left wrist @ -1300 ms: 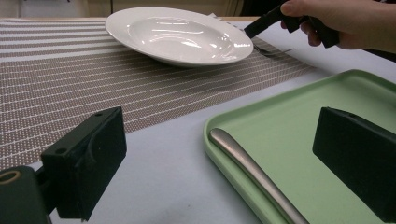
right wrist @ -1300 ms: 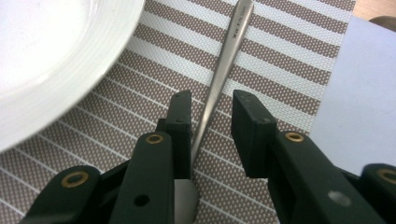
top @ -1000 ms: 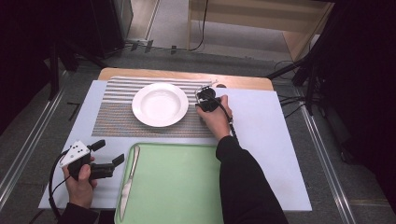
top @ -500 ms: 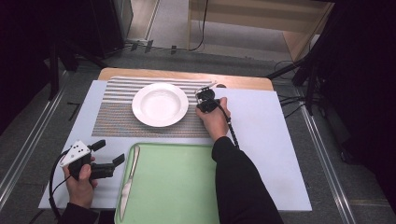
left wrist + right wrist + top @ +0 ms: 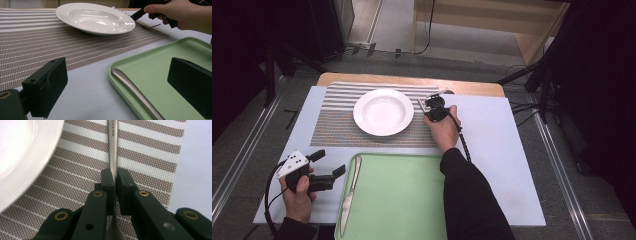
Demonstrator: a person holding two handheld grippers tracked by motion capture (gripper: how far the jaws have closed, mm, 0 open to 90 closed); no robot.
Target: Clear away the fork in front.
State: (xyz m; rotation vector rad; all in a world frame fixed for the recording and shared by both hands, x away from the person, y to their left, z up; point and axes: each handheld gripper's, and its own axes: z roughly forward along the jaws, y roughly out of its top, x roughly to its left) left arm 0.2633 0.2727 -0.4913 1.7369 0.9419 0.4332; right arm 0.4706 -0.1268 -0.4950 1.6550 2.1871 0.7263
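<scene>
The right claw (image 5: 115, 180) has just been closing, and its two black, matte pads now pinch the slim steel handle of a fork (image 5: 113, 142) between them. The handle is smooth, brushed metal with small stamped lettering; it runs straight up from the pads over the placemat (image 5: 140, 152), and the fork's wider part shows blurred beneath the claw's arms. From the left claw's camera the fork's tines (image 5: 147, 25) rest flat on the mat just past the plate, under the right hand (image 5: 175, 12).

The placemat (image 5: 337, 125) is a woven rectangle with brown and pale stripes, finely dotted. On it sits a white, glossy round plate (image 5: 383, 111) with a broad rim and shallow bowl. The fork lies just beside the plate's right edge, apart from it, with the right claw (image 5: 432, 106) above it in the high view.

The mat lies on a pale, flat sheet covering the table (image 5: 497, 150), whose wooden edge shows at the far side. Nearer the person is a light green plastic tray (image 5: 402, 200) with rounded corners and a raised lip. A smooth steel knife (image 5: 349, 192) rests along its left rim.

The left claw (image 5: 329, 165) is held above the table left of the tray, its blocky black pads spread wide with nothing between them.
</scene>
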